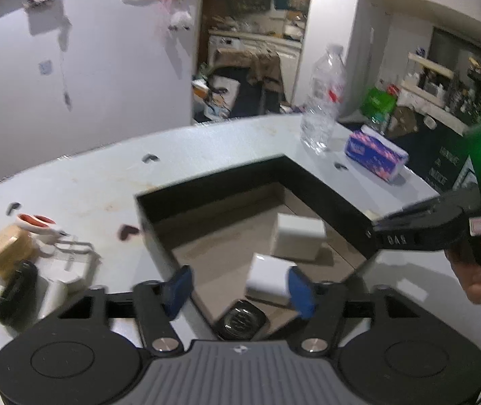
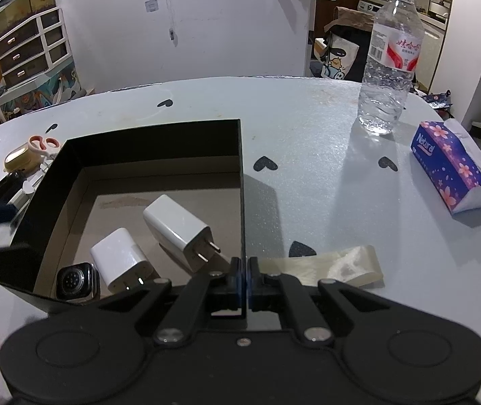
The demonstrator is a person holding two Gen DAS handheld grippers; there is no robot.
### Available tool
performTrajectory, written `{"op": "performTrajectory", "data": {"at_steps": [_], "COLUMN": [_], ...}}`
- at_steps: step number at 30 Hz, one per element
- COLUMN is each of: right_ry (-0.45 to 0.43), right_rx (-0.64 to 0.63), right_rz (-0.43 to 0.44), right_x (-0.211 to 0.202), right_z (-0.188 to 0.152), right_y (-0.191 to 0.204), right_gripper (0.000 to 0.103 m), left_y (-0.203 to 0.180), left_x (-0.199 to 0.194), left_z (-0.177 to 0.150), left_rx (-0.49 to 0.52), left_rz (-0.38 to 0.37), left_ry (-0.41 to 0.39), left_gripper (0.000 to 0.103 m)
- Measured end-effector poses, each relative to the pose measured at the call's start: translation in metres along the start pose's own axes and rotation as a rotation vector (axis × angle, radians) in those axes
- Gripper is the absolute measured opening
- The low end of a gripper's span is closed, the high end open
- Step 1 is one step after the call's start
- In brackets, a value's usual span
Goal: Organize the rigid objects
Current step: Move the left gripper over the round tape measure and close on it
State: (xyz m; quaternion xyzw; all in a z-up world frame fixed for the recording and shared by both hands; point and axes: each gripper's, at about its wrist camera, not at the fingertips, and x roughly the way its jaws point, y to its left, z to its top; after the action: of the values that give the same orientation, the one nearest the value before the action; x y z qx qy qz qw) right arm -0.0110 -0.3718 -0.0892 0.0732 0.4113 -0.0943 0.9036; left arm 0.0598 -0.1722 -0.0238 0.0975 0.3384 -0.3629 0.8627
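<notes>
While the right gripper [image 2: 244, 275] pinched the black box [image 2: 240, 155] wall, the left gripper [image 1: 240, 287] hung half-open above the small white charger [image 1: 267, 278] inside that box, gripping nothing.

Left gripper [image 1: 240, 287] fingers apart over the black box [image 1: 325, 182] (two chargers inside).

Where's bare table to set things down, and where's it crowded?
Free: table between the black box's right wall and the water bottle, tissue pack; also behind the box. Crowded: left of the box, scissors, gold case. Box's near corner holds two chargers and a watch.
</notes>
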Motion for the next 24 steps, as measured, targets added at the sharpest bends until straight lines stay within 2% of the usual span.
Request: {"op": "performTrajectory", "data": {"at_steps": [1, 4, 8, 15, 24], "right_ry": [0.000, 0.000, 0.000, -0.010, -0.055], "right_rx": [0.001, 0.001, 0.001, 0.016, 0.009], "right_rz": [0.000, 0.000, 0.000, 0.009, -0.003], "right_x": [0.000, 0.000, 0.000, -0.002, -0.010], "right_z": [0.000, 0.000, 0.000, 0.000, -0.001], "right_y": [0.000, 0.000, 0.000, -0.002, 0.000], "right_gripper": [0.003, 0.003, 0.003, 0.004, 0.003], "left_y": [0.002, 0.012, 0.031, 0.086, 0.168], "left_x": [-0.005, -0.016, -0.029, -0.046, -0.064], "left_z": [0.000, -0.001, -0.005, -0.028, -0.065], "left_rx": [0.003, -0.015, -0.056, -0.208, -0.393], "left_rz": [0.024, 0.047, 0.105, 0.261, 0.525], "left_ry": [-0.021, -0.048, -0.085, -0.094, -0.087], "left_gripper": [0.077, 0.080, 0.094, 0.096, 0.096]}}
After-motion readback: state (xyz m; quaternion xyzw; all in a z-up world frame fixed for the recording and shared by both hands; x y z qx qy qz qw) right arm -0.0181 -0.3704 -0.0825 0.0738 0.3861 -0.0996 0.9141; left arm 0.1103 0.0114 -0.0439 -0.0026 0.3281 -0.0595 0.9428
